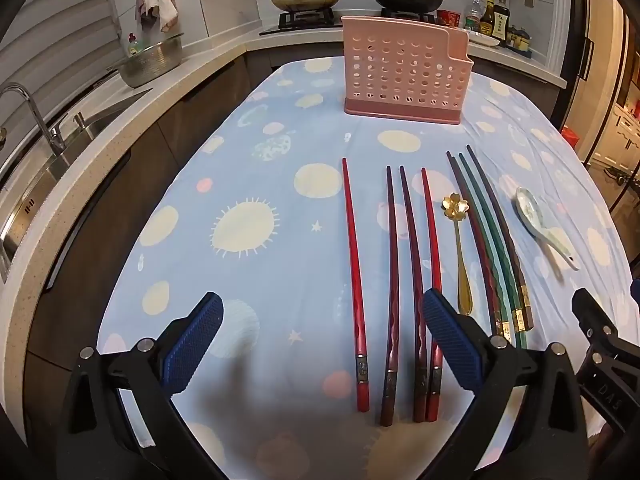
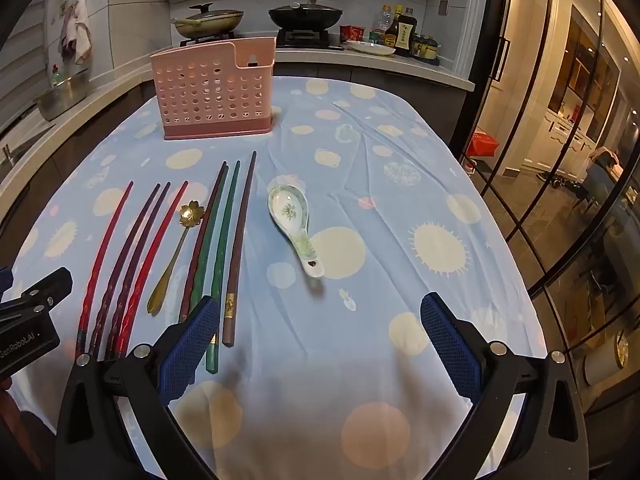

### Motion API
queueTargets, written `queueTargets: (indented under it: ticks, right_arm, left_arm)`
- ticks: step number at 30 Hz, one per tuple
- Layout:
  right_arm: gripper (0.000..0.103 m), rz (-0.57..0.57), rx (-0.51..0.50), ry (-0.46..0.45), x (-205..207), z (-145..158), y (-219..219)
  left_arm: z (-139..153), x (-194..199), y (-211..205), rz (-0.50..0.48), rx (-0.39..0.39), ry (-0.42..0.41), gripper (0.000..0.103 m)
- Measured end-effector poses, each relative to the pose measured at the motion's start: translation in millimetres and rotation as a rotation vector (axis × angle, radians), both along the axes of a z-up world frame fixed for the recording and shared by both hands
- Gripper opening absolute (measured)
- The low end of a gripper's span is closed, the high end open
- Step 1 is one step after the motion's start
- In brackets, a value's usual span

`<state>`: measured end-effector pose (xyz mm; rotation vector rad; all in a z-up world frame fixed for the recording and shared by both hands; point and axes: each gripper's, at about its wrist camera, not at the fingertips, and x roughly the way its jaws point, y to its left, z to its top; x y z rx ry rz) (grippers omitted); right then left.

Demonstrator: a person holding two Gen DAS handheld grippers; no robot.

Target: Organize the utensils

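A pink perforated utensil holder (image 1: 404,76) (image 2: 216,92) stands at the far end of the table. Several red and purple chopsticks (image 1: 394,280) (image 2: 132,252) lie side by side, then a gold flower spoon (image 1: 460,248) (image 2: 176,248), then dark and green chopsticks (image 1: 492,248) (image 2: 224,240), then a white ceramic spoon (image 1: 540,224) (image 2: 294,216). My left gripper (image 1: 322,320) is open above the near ends of the red chopsticks. My right gripper (image 2: 320,320) is open and empty, near the table's front edge, right of the green chopsticks.
The table wears a blue cloth with suns and planets (image 1: 248,200) (image 2: 400,200). A sink and counter (image 1: 60,148) run along the left. Pans on a stove (image 1: 356,0) and sauce bottles (image 2: 400,32) stand behind. Glass doors (image 2: 560,140) are at the right.
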<state>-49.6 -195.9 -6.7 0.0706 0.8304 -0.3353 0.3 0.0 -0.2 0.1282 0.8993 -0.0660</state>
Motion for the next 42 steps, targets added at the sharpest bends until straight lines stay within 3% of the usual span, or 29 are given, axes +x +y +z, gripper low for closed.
queueTargets:
  ticks: [18, 42]
  right_arm:
    - [0.096, -0.008, 0.004, -0.014, -20.5, 4.0, 1.8]
    - [0.096, 0.007, 0.008, -0.04, -37.2, 9.3, 2.4]
  left_arm:
    - [5.8, -17.8, 1.7, -0.002, 0.005, -0.029, 0.095]
    - [6.1, -38.0, 0.1, -0.012, 0.005, -0.008, 0.095]
